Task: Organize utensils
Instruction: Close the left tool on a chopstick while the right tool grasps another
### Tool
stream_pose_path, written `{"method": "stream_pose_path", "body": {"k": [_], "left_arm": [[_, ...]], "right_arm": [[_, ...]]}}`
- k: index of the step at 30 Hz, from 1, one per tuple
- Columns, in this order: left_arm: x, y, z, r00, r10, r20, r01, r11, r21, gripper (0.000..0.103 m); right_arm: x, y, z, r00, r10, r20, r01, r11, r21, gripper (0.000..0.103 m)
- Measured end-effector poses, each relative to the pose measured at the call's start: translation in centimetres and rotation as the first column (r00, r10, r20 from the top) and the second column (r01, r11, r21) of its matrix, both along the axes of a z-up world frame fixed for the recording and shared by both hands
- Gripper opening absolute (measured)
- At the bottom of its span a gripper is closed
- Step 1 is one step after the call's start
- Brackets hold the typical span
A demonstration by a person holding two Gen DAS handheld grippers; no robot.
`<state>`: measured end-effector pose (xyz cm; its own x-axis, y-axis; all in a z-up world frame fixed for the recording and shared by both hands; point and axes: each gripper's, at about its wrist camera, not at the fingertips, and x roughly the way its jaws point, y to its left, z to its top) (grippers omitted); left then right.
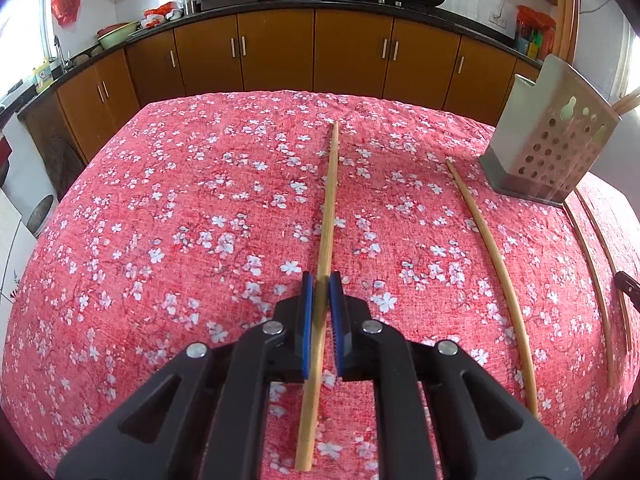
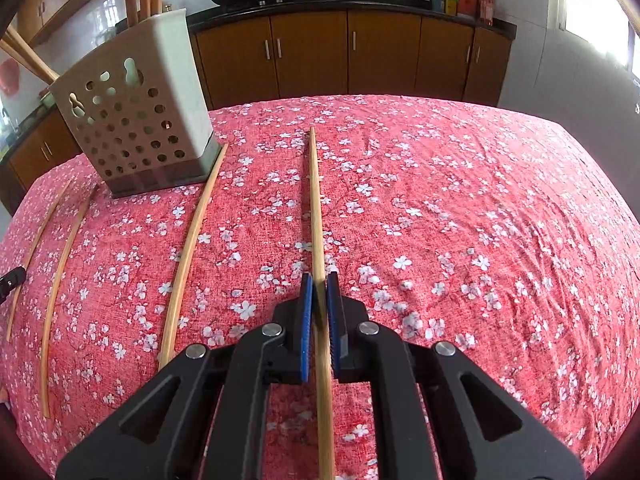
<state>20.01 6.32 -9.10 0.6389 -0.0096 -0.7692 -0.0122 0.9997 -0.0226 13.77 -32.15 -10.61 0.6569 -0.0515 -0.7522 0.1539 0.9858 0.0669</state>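
The table is covered by a red cloth printed with small white blossoms (image 1: 180, 200), and wooden chopsticks lie on it. In the left wrist view, the left gripper (image 1: 321, 280), black with blue ribbed pads, has its jaws drawn nearly together on either side of a long pale wooden chopstick (image 1: 329, 208). The pads flank the stick closely, but whether they press on it cannot be told. This chopstick's long axis runs straight away from the camera, its far tip pointing toward the brown kitchen cabinets (image 1: 276, 48) and its near end passing beneath the gripper body. To its right lie a second wooden chopstick (image 1: 486, 232) and two more thin chopsticks (image 1: 588, 264) near the table edge, all roughly parallel with it. A beige perforated plastic utensil holder (image 1: 556, 148) stands upright at the far right, with chopstick ends showing above its rim. In the right wrist view, the right gripper (image 2: 320, 278), of the same build, is pressed closed on another pale wooden chopstick (image 2: 316, 200), pinching it at about mid-length. That stick also points away from the camera toward the cabinets, its axis in line with the gripper. The holder (image 2: 132, 120) stands at far left in this view, upright on the cloth, with a loose chopstick (image 2: 196, 240) lying just beside its base.
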Motion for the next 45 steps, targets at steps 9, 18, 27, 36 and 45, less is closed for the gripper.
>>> {"method": "stream_pose_path", "body": {"k": [9, 18, 27, 36, 45], "left_arm": [[-0.07, 0.16, 0.04, 1.0, 0.001, 0.0, -0.001, 1.0, -0.011, 0.011], [-0.07, 0.14, 0.03, 1.0, 0.001, 0.001, -0.001, 1.0, -0.011, 0.011], [-0.05, 0.13, -0.01, 1.0, 0.001, 0.001, -0.001, 1.0, -0.012, 0.011], [-0.04, 0.05, -0.06, 1.0, 0.002, 0.001, -0.002, 1.0, -0.013, 0.011], [-0.02, 0.09, -0.1, 1.0, 0.002, 0.002, -0.002, 1.0, -0.012, 0.012]], "right_arm": [[0.07, 0.17, 0.0, 1.0, -0.004, 0.0, 0.004, 1.0, 0.006, 0.009], [0.08, 0.18, 0.0, 1.0, -0.004, 0.0, 0.004, 1.0, 0.006, 0.009], [0.08, 0.2, -0.01, 1.0, -0.005, 0.001, 0.005, 1.0, 0.006, 0.009], [0.06, 0.18, -0.02, 1.0, -0.005, 0.001, 0.005, 1.0, 0.006, 0.009], [0.07, 0.22, -0.03, 1.0, -0.006, 0.001, 0.006, 1.0, 0.007, 0.009]]}}
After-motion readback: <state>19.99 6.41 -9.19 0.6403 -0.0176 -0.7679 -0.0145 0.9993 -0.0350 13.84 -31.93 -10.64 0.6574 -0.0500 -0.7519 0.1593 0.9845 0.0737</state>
